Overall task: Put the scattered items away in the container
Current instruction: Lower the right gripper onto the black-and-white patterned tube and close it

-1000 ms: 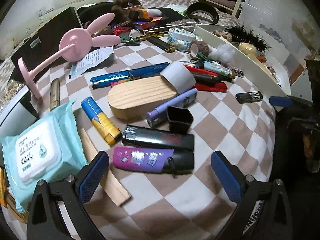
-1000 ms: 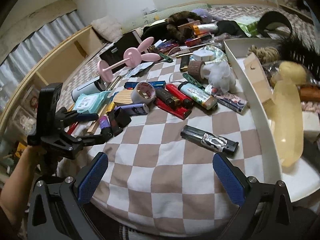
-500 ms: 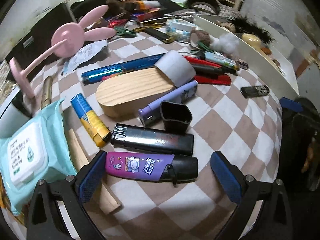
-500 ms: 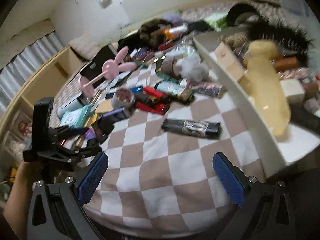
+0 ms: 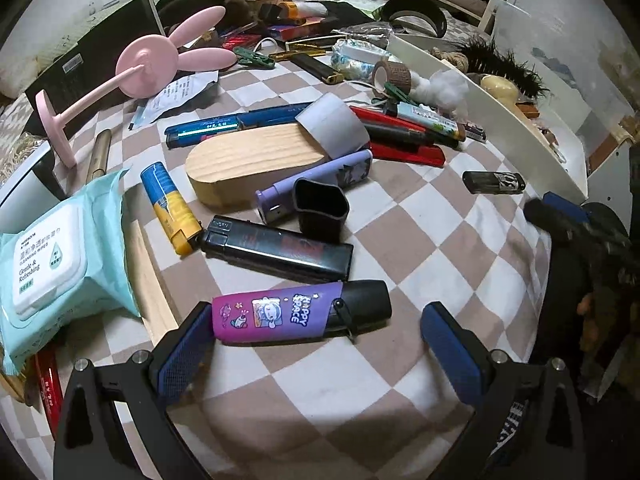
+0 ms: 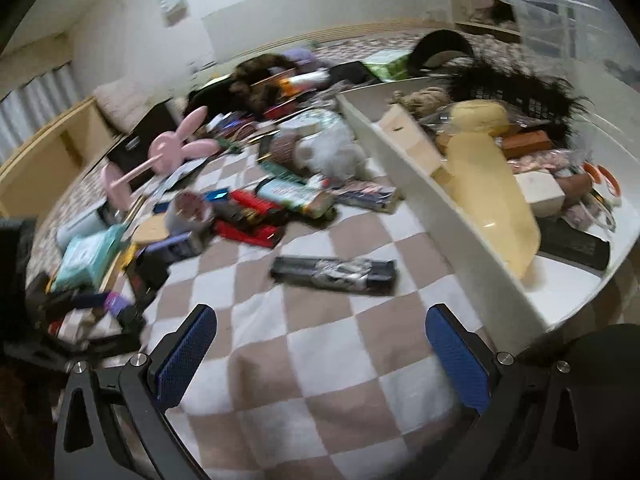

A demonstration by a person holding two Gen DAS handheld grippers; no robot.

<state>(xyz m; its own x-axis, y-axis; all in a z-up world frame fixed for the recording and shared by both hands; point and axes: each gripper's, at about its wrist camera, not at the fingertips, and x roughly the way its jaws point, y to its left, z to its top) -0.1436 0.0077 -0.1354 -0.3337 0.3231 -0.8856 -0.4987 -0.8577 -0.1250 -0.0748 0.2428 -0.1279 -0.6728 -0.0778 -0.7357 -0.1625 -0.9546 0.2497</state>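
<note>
Purple-and-black lighter with cartoon stickers [image 5: 301,312] lies on the checked brown-and-white cloth [image 5: 400,368] low in the left wrist frame, between my left gripper [image 5: 318,344] fingers, which stand wide apart and hold nothing; its purple end sits at the left pad [image 5: 184,352]. My right gripper [image 6: 320,350] is equally wide and empty over bare cloth. Beyond it lies a black patterned lighter [image 6: 334,274], then the white tray [image 6: 448,220] at the right.

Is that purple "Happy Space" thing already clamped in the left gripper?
No, the left gripper is open, and the purple lighter lies on the checkered cloth between its fingers with a clear gap to the right one.
</note>
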